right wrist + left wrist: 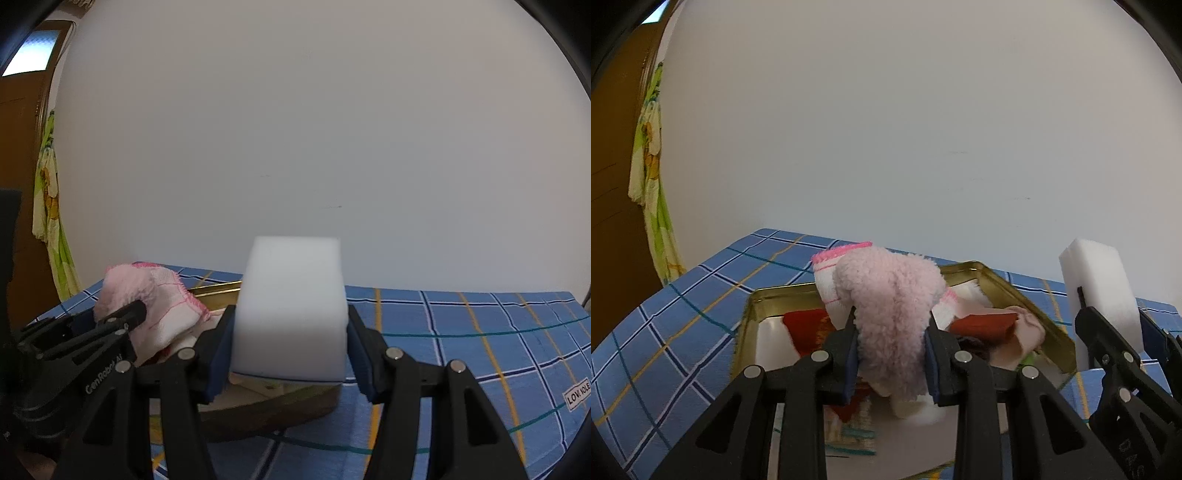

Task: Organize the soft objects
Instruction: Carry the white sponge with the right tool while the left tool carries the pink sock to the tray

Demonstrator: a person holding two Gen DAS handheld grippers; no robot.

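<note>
— What's going on over there?

— Each hand has something. The left gripper [892,354] is clamped on a fluffy pink cloth [890,314], jaws drawn in fairly narrow with the pile bulging out above them. The right gripper [290,350] stands about half open, pads pressed to both sides of a white foam block [291,306]. Both things are lifted off the blue checked desk [461,332].

— Where are they headed?

— Into the gold tin [997,280], I'd guess. It sits right under and ahead of the left gripper, with a red cloth [805,328] and a pale pink one [1023,339] already lying in it. So this looks like the carrying-over step, with the drop not yet made.

— And next?

— For the left, lower the pink cloth past the rim and let go; it's limp, so it'll slump wherever there's a gap. The foam block hangs just right of the left gripper, over the tin's right-hand wall by the look of it. It needs to come a little leftward and down before the jaws part.

— Any trouble with room?

— The two grippers are close beside each other, so they could knock together over the tin. Its metal rim is the edge to clear. To the right of the right gripper the desk lies open, with only a small label [578,395] near its edge; beyond is plain wall [295,129].
</note>
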